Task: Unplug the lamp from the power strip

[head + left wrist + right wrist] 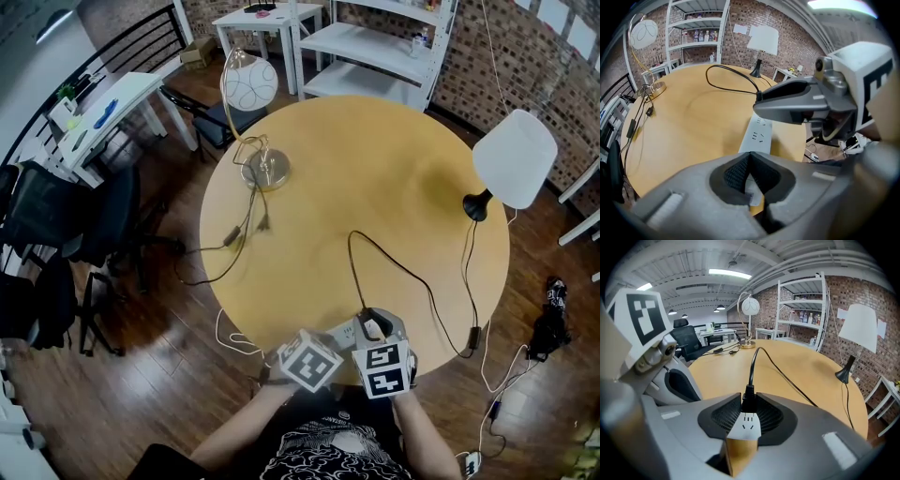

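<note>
A white power strip (349,330) lies near the front edge of the round wooden table (375,178). A black plug (748,401) stands in the strip (746,425). Its cord (403,272) runs off the table edge towards the black lamp with a white shade (514,157). My right gripper (748,409) is shut on the plug, with a pad against each side. My left gripper (751,180) pinches the near end of the strip (759,133). In the head view the two grippers (342,337) (375,325) sit side by side over the strip.
A gold lamp with a globe shade (250,84) stands at the table's far left, and its cord (234,239) trails off the left edge. Office chairs (56,225) are on the left, white shelves (375,47) behind. More cables lie on the floor at the right (497,403).
</note>
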`<act>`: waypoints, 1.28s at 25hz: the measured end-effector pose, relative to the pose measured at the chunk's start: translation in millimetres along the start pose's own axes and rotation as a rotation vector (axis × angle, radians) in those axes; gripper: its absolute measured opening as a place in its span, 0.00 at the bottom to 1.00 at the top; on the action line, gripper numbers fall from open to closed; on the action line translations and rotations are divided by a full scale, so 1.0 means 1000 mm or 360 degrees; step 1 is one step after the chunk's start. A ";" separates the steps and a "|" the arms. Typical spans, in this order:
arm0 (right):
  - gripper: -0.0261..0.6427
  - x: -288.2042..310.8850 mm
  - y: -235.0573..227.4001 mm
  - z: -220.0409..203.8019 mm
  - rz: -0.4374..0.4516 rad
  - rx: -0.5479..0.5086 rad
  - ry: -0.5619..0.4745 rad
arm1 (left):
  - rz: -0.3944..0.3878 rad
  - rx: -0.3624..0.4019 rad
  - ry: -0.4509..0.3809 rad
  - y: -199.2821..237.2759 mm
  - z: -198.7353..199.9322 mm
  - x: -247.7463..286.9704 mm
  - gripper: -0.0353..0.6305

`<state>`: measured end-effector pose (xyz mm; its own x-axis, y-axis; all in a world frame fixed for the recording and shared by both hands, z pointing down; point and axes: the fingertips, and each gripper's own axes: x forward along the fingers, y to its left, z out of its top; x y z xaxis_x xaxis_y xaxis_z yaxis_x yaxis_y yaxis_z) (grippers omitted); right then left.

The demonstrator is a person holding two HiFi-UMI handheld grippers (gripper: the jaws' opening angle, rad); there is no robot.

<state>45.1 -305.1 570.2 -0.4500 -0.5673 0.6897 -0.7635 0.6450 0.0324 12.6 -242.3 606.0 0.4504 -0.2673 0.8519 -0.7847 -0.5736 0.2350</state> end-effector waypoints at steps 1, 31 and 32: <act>0.19 -0.003 -0.002 0.006 -0.0006 0.0006 -0.0026 | -0.0001 -0.0001 -0.0003 0.000 0.000 0.000 0.06; 0.17 0.058 0.014 -0.012 0.0075 -0.0310 0.0276 | -0.0056 -0.0035 -0.0040 0.000 0.001 -0.003 0.06; 0.18 0.058 0.014 -0.012 0.0075 -0.0309 0.0276 | -0.0055 -0.0037 -0.0042 0.001 0.000 -0.003 0.06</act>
<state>13.6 -322.8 619.5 -0.3840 -0.4492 0.8067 -0.6331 0.7641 0.1241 10.8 -242.1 603.3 0.4882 -0.2679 0.8306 -0.7779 -0.5650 0.2751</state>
